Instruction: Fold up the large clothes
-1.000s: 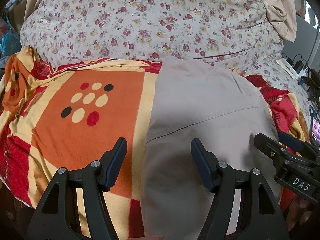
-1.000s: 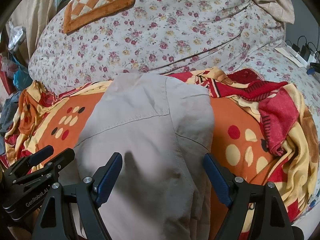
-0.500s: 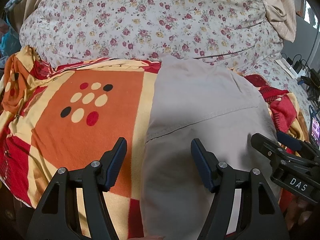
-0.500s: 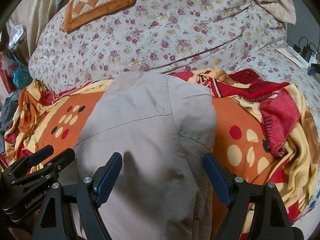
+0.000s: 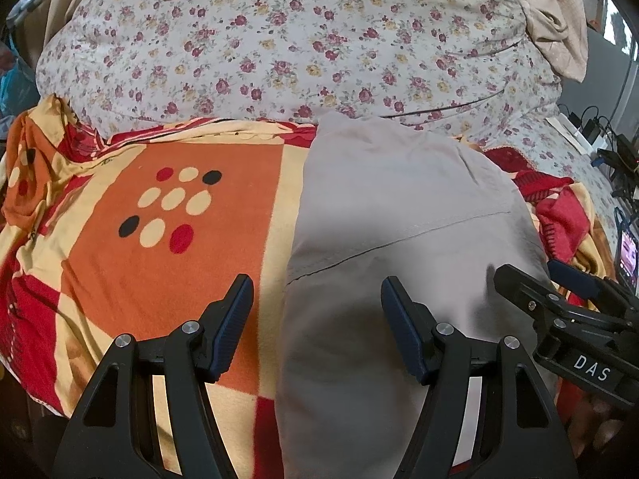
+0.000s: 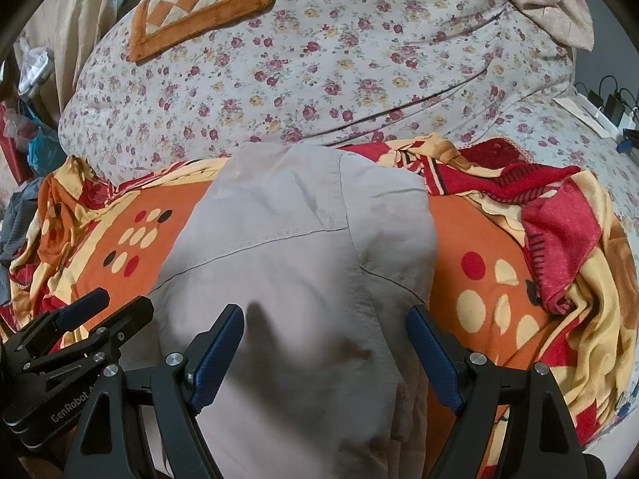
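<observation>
The pale grey-beige cotton garment (image 5: 399,247), with a stitched seam running across it, lies folded in a long strip on the orange, red and cream patterned fleece blanket (image 5: 159,239) spread over the bed; its near end runs off the bottom of both views, so how far it hangs toward the person cannot be told, and what sort of garment it is stays unclear. The left tongs (image 5: 317,327) stand wide with nothing between the blue pads; they hang above the garment's left edge, one pad over the blanket and one over the grey cloth, and whether they touch the fabric cannot be told. The right tongs (image 6: 325,357) also stand wide and empty, over the garment's right part, with a soft shadow on the cloth between the pads. Each tool shows only partly in the other's view, cut by the frame edge; a bit of the person's hand shows dimly under the right tool at the lower right of the left view. Behind the blanket rises a white quilt with small red flowers (image 6: 319,60); an orange-bordered checked cushion (image 6: 199,4) on it is cut off at the top, and a crumpled beige cloth (image 6: 547,0) sits at the far right corner. Cables and chargers (image 5: 599,139) at the right edge are too small to make out. Compared with a second ago nothing differs: both tongs keep the same width and place, and the garment lies as it did.
</observation>
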{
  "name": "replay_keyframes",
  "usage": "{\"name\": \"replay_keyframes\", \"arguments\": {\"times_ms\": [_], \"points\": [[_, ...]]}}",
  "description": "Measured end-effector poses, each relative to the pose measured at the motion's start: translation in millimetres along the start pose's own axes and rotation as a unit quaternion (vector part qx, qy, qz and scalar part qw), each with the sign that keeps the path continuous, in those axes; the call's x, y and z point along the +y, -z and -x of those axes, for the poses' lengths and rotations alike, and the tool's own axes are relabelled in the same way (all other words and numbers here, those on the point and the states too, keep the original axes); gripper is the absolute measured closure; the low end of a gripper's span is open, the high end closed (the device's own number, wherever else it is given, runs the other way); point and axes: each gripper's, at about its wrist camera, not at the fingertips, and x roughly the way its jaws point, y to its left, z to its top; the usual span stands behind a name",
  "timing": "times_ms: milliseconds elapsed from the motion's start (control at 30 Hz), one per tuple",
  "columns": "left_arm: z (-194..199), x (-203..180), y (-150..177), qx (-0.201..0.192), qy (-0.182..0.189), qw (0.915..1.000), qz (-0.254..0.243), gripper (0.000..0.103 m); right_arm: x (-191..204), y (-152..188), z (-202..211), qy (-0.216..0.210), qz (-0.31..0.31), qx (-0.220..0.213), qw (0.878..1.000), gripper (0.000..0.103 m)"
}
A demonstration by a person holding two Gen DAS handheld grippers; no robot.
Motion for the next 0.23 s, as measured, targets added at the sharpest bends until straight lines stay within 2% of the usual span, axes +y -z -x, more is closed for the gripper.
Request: {"name": "replay_keyframes", "arguments": {"times_ms": [233], "points": [[-0.5, 4.3, -0.7, -0.004, -0.008, 1.0000, -0.002, 0.036, 0.3, -0.2, 1.4, -0.001, 0.000, -0.001, 1.000, 0.021]]}}
